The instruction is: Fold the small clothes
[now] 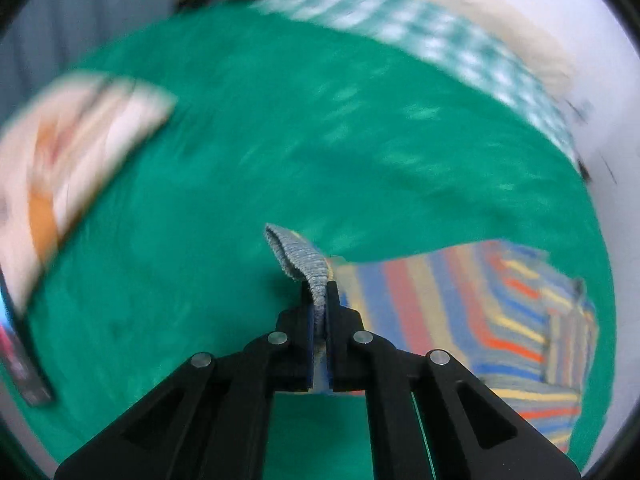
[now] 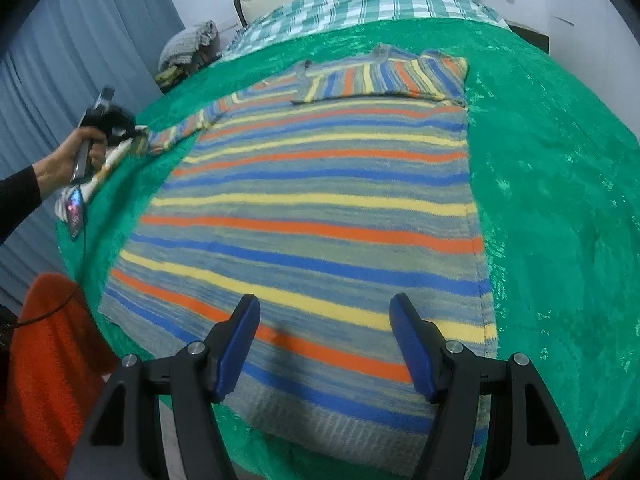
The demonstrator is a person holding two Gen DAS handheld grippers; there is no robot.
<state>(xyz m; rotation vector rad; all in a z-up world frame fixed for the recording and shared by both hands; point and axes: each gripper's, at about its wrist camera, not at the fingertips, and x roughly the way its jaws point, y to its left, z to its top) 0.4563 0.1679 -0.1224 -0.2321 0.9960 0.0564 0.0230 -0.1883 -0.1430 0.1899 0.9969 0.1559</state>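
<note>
Nearest the left wrist camera, the left gripper [image 1: 319, 300] has its jaws clenched on the grey ribbed cuff [image 1: 298, 256] of the striped sweater [image 2: 320, 216], the cuff sticking up past the fingertips and curling over to the left of them. From the right wrist view the sweater lies flat on the green blanket [image 2: 560, 184], its body stretching away ahead of the right gripper [image 2: 325, 344], whose jaws stand spread wide and hold nothing, hovering above the hem. One sleeve [image 2: 384, 80] is already laid across the chest at the far end; the other sleeve [image 2: 180, 132] is drawn out to the far left, where the left hand [image 2: 66, 160] grips its tool. So I judge the sleeve fold is in hand: next the cuff wants carrying across onto the body, laid flat, then let go. Only the left camera shows the pinch on the cuff, though its background is smeared with blur. Only the right camera shows the whole garment, the plaid bedding [image 2: 360, 8] beyond, and the orange cloth [image 2: 48, 344] to the near left of its jaws.
</note>
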